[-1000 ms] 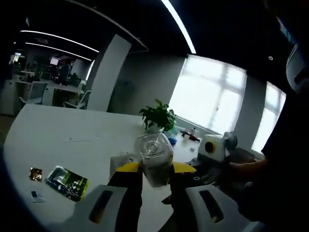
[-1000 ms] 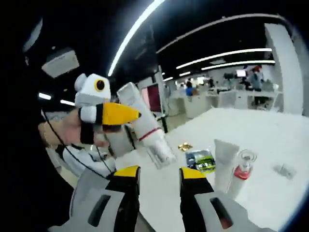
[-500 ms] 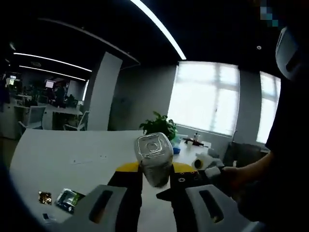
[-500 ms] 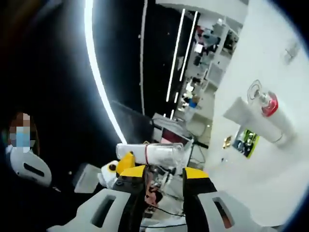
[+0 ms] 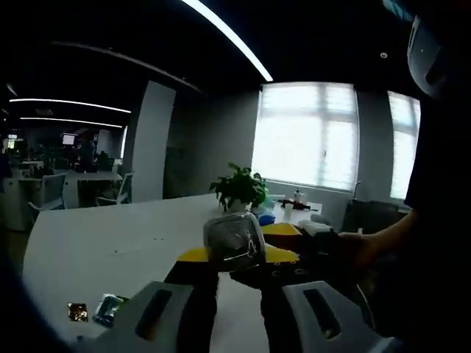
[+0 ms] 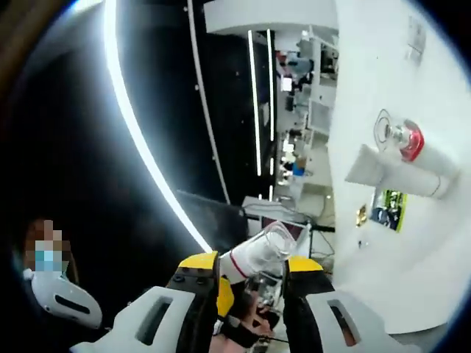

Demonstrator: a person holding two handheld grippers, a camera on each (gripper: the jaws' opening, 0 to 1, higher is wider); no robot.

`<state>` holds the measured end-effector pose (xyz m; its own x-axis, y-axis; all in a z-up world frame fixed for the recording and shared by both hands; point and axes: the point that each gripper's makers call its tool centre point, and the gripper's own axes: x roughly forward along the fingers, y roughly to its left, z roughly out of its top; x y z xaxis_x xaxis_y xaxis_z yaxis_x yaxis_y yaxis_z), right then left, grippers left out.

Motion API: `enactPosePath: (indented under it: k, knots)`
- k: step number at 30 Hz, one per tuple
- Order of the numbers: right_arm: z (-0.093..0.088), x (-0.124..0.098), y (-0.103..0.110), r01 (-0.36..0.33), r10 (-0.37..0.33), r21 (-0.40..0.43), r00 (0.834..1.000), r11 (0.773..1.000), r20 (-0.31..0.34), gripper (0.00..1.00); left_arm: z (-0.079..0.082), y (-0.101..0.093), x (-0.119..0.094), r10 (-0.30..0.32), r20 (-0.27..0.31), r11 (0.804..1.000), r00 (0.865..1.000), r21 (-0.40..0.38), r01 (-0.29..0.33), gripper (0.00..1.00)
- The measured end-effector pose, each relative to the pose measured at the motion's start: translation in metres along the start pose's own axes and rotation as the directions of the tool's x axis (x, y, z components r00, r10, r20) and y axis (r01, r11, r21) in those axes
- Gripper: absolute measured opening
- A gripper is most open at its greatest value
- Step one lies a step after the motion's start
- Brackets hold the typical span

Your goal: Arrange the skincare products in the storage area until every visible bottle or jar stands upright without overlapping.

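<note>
The bottle [image 5: 234,241] looks like clear, glossy plastic with a frosted white body and a thin red band. The left gripper [image 5: 237,273] pinching it has matt yellow plastic tips on smooth grey-white plastic shells; the right gripper [image 6: 252,273] closed on it looks the same. The table [image 5: 110,243] is smooth, matt white. On it, beside a white matt plastic tube [image 6: 401,174], stands a pump bottle [image 6: 401,138] with a clear shiny cap and red collar; near the tube lies a glossy printed sachet [image 6: 388,208].
</note>
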<state>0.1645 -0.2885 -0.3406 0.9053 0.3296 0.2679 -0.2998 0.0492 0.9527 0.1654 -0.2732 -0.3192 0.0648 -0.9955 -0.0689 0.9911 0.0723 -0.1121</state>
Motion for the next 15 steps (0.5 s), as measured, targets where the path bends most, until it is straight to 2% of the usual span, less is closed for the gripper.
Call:
enactPosePath:
  k: [5, 9, 12, 13, 14, 15]
  knots:
    - [0.006, 0.003, -0.003, 0.027, -0.028, 0.035, 0.999, 0.999, 0.031, 0.35, -0.009, -0.010, 0.005, -0.019, -0.059, 0.996, 0.998, 0.082, 0.023, 0.15]
    - [0.008, 0.001, -0.008, 0.043, -0.046, 0.064, 0.998, 0.997, 0.049, 0.34, -0.013, -0.011, 0.005, -0.021, -0.090, 0.994, 0.996, 0.103, 0.030, 0.16]
    - [0.011, 0.000, -0.009, 0.053, -0.060, 0.083, 0.995, 0.995, 0.081, 0.30, -0.017, -0.011, 0.005, -0.018, -0.105, 0.994, 0.994, 0.110, 0.030, 0.16]
    - [0.012, -0.001, -0.016, 0.099, -0.107, 0.094, 0.991, 0.991, 0.083, 0.23, -0.018, -0.011, 0.005, -0.017, -0.108, 0.993, 0.994, 0.111, 0.029, 0.16]
    - [0.013, 0.000, -0.010, 0.065, -0.072, 0.090, 0.994, 0.994, 0.087, 0.23, -0.020, -0.012, 0.005, -0.019, -0.114, 0.994, 0.993, 0.106, 0.031, 0.16]
    - [0.014, 0.000, -0.011, 0.073, -0.082, 0.097, 0.993, 0.993, 0.090, 0.22, -0.022, -0.012, 0.005, -0.016, -0.121, 0.993, 0.992, 0.118, 0.030, 0.15]
